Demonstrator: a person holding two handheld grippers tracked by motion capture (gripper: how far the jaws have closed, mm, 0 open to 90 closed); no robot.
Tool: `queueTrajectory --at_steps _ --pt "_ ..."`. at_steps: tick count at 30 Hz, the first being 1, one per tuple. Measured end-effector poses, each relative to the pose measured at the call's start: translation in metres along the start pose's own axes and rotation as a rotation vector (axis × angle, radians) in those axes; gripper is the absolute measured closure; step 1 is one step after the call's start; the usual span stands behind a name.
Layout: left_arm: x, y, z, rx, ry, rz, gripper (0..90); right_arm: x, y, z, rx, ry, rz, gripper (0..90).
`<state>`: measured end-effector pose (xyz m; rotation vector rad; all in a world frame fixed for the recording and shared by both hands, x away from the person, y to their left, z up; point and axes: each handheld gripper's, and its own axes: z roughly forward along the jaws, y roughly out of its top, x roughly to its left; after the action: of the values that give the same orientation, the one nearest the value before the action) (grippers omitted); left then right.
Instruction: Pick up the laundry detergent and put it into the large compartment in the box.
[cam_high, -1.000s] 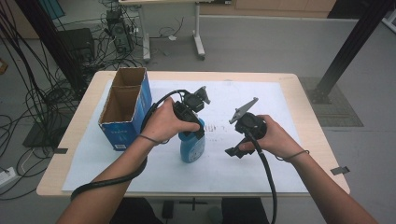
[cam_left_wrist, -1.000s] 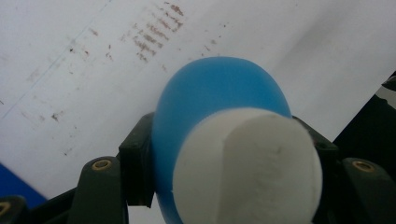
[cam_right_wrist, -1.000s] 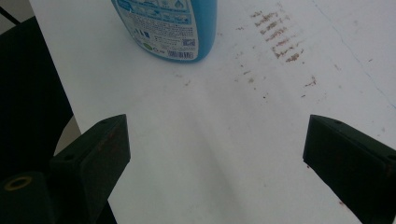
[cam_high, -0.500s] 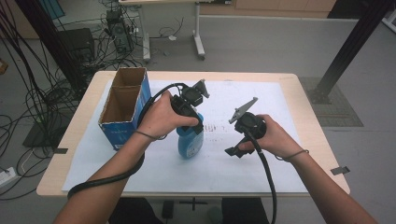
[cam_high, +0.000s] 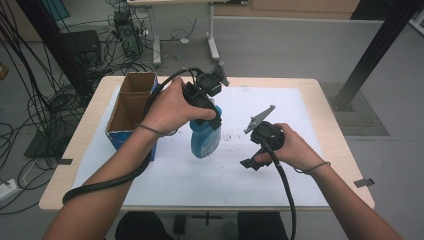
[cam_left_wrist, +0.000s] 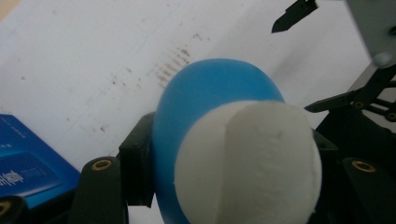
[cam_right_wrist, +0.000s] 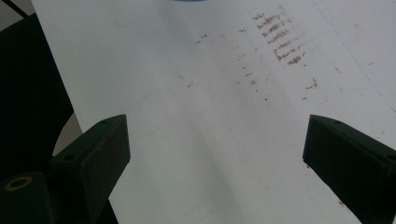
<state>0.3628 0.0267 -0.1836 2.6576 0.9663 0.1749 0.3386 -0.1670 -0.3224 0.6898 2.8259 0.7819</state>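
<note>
White paper sheet (cam_high: 280, 150) covers most of the pale wooden table (cam_high: 345, 165), and it carries faint brown scuff marks (cam_right_wrist: 280, 37) near its middle, plain in both gripper views. On its left part stands an open cardboard box (cam_high: 131, 107) with blue printed sides, its inside bare brown card. The left gripper (cam_high: 210, 117) is clamped on a blue bottle (cam_high: 204, 140), which hangs below the hand clear of the sheet, just right of the box; in the left gripper view the bottle's blue body (cam_left_wrist: 210, 93) and rounded white end (cam_left_wrist: 247, 163) sit tight between the two black jaws. The right gripper (cam_high: 248, 163) is held low over the sheet, well apart from the bottle, its jaws spread wide with nothing but marked paper between them in the right gripper view. A black cable (cam_high: 105, 182) trails from the left gripper round the forearm. Beyond the table lies grey floor (cam_high: 280, 50), with a tangle of dark cables and equipment (cam_high: 45, 85) at the left, the white legs of another desk (cam_high: 212, 45) at the back, and a black post (cam_high: 370, 55) slanting down at the right.
</note>
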Motion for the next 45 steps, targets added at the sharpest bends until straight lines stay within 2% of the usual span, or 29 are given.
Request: queueTrajectory --at_steps 3,16,28,36,45 --pt "-0.003 0.005 -0.011 -0.005 0.0 0.008 37.7 0.001 0.001 0.0 0.0 0.0 0.001 7.1" --pt "-0.001 0.016 -0.037 -0.02 -0.005 -0.001 37.7 0.003 0.005 -0.001 -0.001 -0.001 -0.006 7.1" --pt "0.002 0.024 -0.06 -0.033 -0.01 -0.029 37.7 0.004 0.007 -0.002 0.002 -0.005 -0.012 7.0" --pt "0.009 0.033 -0.084 -0.056 -0.013 -0.054 37.7 0.004 0.008 -0.002 0.004 -0.005 -0.017 7.1" --pt "0.01 0.04 -0.102 -0.071 -0.01 -0.062 37.7 0.004 0.011 -0.001 0.008 -0.002 -0.023 7.1"
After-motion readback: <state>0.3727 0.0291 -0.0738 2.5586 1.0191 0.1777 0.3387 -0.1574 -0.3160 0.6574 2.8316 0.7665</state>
